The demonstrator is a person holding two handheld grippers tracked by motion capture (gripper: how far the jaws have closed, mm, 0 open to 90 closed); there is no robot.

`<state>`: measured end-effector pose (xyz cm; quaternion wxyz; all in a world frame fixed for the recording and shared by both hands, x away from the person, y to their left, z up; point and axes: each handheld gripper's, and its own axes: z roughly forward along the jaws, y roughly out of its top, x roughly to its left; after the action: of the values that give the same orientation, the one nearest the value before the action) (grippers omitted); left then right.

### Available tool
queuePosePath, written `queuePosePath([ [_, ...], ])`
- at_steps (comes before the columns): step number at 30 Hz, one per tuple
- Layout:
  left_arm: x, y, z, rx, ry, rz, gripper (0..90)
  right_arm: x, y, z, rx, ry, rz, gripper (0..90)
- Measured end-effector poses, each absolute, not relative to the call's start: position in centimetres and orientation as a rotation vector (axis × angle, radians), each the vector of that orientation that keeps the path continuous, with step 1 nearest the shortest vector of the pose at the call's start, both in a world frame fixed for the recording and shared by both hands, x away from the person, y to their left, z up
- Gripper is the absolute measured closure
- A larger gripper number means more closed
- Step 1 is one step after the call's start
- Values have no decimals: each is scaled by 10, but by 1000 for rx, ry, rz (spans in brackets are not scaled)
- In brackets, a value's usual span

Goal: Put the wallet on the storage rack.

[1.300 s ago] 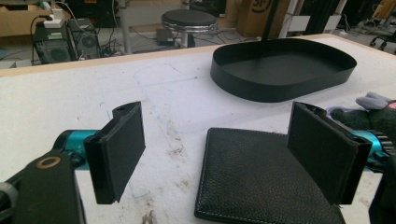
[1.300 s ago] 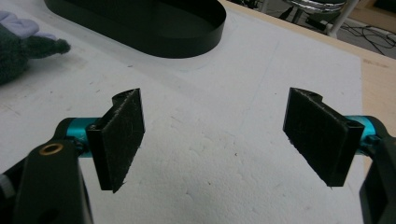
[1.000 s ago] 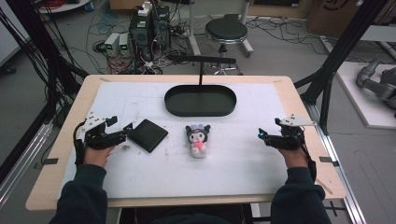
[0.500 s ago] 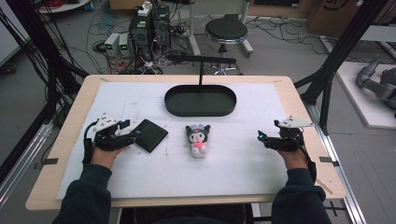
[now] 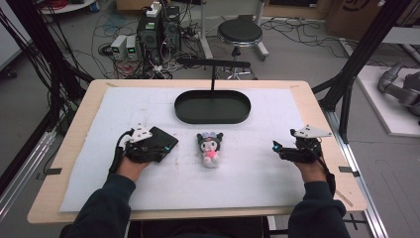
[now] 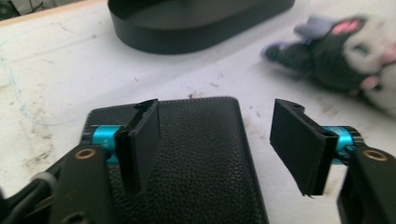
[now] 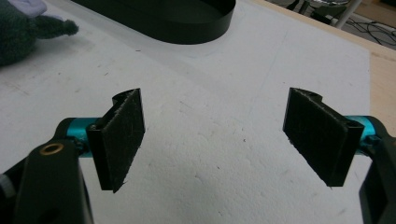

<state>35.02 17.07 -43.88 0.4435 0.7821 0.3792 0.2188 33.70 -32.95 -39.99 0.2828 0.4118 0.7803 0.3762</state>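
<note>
My left gripper [image 6: 219, 149] hangs over the black leather wallet [image 6: 201, 163], its jaws having just opened wider with one pad above the leather and the other past its right edge, so nothing is gripped or lifted yet. My right gripper [image 7: 219, 140] waits open over bare white mat [image 7: 224, 186]. Beyond lie the plush toy [image 5: 209, 148] just beside the wallet and the black oval tray [image 5: 213, 106] farther back, with free mat between.
</note>
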Motion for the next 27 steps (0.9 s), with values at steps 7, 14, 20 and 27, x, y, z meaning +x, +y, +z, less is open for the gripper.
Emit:
queuePosePath([
  [7,355,160,-447,2037,979,589,263,337,-332,-402,1115,2092,1005,212],
  [14,350,149,-449,2132,949,731,366,337,-330,-402,1113,2096,1003,212],
  [20,347,152,-443,2126,873,676,725,337,-331,-401,1110,2090,1010,212],
  [27,345,167,-426,1986,890,641,798,337,-331,-401,1113,2089,1014,212],
])
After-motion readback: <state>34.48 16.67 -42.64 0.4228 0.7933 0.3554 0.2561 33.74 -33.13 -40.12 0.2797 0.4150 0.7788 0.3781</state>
